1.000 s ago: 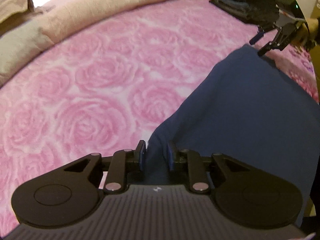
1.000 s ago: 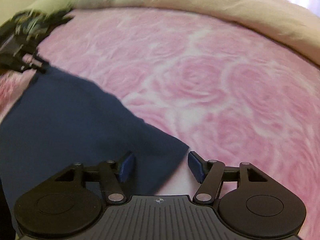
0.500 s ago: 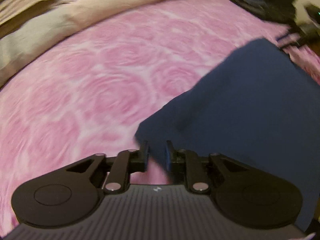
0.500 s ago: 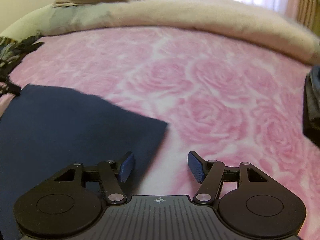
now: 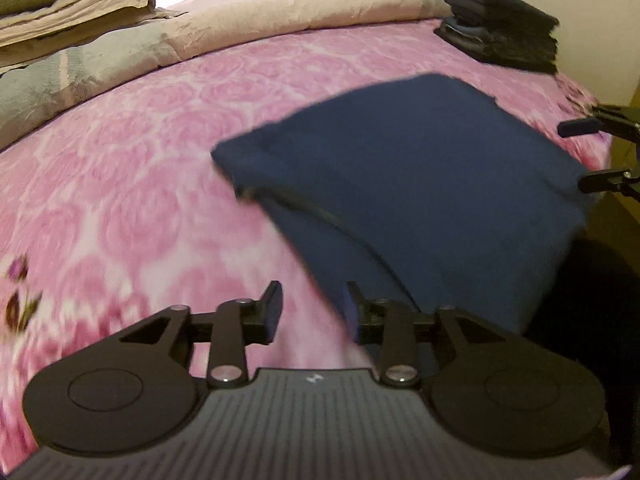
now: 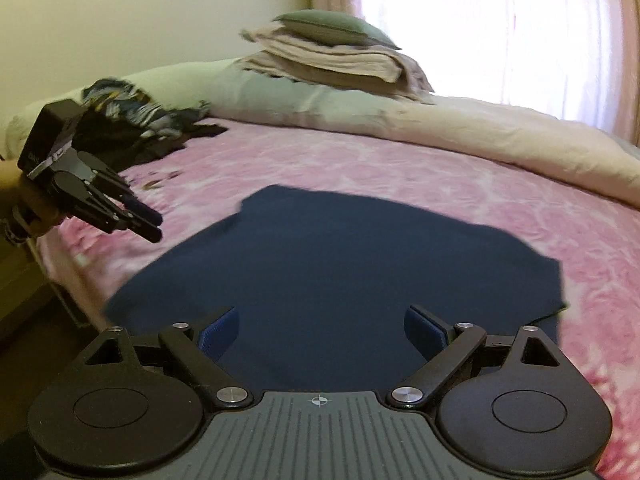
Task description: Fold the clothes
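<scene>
Released navy cloth (image 5: 420,168), now doubled over near bed (image 5: 140,140) edge; left gripper (image 5: 312,312) and right gripper (image 6: 320,328) both agape, empty; further folds likely left.

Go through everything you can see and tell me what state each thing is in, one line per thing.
left gripper: open, holding nothing
right gripper: open wide, holding nothing
navy garment: folded, lying flat on the bedspread, released
pink bedspread: spread out over the bed
stack of dark clothes: folded and piled at the far corner
patterned clothes: crumpled, unfolded heap
beige bedding: folded, stacked, green pillow on top
</scene>
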A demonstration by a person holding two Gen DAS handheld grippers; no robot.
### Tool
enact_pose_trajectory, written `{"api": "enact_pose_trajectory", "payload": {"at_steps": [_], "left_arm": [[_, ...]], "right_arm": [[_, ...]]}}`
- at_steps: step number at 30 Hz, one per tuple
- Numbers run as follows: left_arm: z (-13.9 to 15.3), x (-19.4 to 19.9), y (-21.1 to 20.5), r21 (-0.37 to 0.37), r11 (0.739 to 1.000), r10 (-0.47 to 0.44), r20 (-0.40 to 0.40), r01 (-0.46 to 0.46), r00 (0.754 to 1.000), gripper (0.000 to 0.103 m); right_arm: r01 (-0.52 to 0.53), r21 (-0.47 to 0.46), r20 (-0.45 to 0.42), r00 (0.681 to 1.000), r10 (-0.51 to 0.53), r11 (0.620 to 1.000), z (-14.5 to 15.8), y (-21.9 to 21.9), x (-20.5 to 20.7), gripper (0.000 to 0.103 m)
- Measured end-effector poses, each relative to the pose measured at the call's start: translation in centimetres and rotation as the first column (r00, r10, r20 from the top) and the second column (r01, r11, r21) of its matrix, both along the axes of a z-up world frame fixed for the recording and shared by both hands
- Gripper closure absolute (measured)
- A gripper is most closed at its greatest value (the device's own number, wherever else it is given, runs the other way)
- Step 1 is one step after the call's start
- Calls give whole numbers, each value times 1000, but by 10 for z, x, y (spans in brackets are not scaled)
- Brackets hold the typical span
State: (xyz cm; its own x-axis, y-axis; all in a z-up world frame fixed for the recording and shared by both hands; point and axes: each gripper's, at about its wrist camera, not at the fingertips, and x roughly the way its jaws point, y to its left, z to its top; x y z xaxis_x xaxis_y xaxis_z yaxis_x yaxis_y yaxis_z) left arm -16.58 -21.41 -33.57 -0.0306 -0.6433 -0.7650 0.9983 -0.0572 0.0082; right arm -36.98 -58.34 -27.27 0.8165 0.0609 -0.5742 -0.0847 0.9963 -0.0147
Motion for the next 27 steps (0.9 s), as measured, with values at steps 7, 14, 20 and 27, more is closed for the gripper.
{"api": "enact_pose_trajectory", "payload": {"at_steps": [7, 14, 20, 27], "left_arm": [[-5, -26, 62, 6, 999, -39, 132, 39, 990, 69], [-10, -23, 86, -13, 998, -58, 176, 62, 983, 62], [-21, -14, 85, -6, 998, -53, 175, 55, 983, 60], [-21, -16, 75, -20, 992, -121, 228, 128, 966, 56]], "right_arm": [[-171, -272, -29, 985, 169, 947, -26, 117, 1, 11], [-388, -519, -139, 918, 372, 762, -83, 205, 31, 11], [-400, -658, -193, 908, 371, 637, -120, 215, 65, 42], [-373, -492, -127, 924, 360, 786, -83, 183, 57, 100]]}}
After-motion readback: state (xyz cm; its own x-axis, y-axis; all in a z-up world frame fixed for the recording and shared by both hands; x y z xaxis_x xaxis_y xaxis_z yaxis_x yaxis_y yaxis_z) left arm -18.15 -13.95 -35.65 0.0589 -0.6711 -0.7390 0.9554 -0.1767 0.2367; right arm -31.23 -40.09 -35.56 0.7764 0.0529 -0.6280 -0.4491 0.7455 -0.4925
